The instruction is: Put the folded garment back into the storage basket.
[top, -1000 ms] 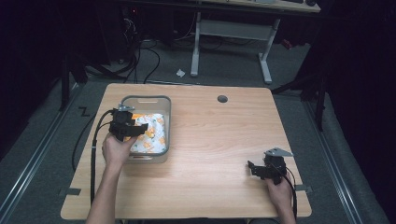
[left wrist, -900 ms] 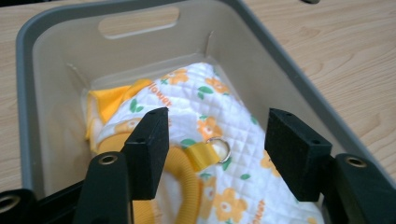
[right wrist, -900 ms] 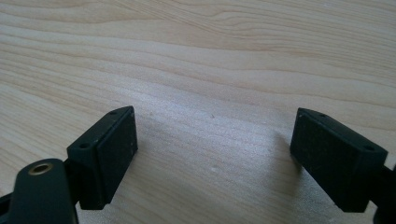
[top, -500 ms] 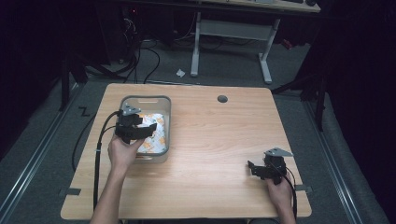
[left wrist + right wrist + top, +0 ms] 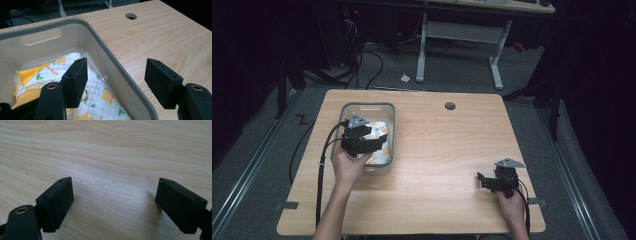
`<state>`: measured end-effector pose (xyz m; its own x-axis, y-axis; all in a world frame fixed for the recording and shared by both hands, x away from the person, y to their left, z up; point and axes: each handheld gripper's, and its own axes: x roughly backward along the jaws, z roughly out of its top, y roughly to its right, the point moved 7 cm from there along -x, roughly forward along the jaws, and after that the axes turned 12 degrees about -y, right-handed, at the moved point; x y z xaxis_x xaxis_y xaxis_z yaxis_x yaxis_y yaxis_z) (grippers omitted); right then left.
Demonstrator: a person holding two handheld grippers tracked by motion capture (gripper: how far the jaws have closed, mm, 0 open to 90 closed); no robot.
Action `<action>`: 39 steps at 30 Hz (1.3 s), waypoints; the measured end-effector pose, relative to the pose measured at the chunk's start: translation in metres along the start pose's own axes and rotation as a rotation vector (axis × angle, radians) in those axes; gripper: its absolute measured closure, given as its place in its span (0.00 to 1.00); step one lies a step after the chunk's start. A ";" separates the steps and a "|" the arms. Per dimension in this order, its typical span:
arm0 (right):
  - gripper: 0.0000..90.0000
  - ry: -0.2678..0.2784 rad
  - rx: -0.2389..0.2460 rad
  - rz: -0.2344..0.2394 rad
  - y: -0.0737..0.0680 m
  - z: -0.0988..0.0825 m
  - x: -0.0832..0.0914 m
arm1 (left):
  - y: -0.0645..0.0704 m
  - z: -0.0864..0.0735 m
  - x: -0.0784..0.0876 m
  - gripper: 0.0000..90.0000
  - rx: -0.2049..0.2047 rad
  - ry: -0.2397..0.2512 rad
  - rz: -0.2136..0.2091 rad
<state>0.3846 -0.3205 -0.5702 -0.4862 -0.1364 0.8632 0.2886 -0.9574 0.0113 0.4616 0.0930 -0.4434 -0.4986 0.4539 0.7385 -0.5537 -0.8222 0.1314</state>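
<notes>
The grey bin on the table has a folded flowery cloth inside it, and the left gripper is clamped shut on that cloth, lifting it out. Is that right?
Not quite. The grey bin does hold the flowery cloth, but the left gripper is not clamped on it. The left gripper view shows its jaws have just been opening and stand wide apart, straddling the bin's wall with no cloth between them; the cloth lies in the bin.

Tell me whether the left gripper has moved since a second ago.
Yes. In the high view the left gripper has shifted rightward over the grey bin, toward its right wall, its empty jaws just opening over the flowered cloth.
</notes>
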 end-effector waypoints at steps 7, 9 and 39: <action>0.16 0.000 -0.001 0.000 0.000 0.000 0.000 | 0.012 0.000 -0.002 0.38 -0.016 0.003 -0.022; 0.16 0.000 -0.001 0.000 0.000 0.000 0.000 | 0.014 -0.001 -0.002 0.38 -0.020 0.009 -0.023; 0.16 0.000 -0.001 0.000 0.000 0.000 0.000 | 0.042 -0.005 -0.013 0.38 -0.040 0.013 -0.088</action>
<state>0.3846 -0.3204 -0.5702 -0.4859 -0.1363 0.8633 0.2878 -0.9576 0.0108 0.4413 0.0539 -0.4511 -0.4558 0.5282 0.7164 -0.6216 -0.7650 0.1685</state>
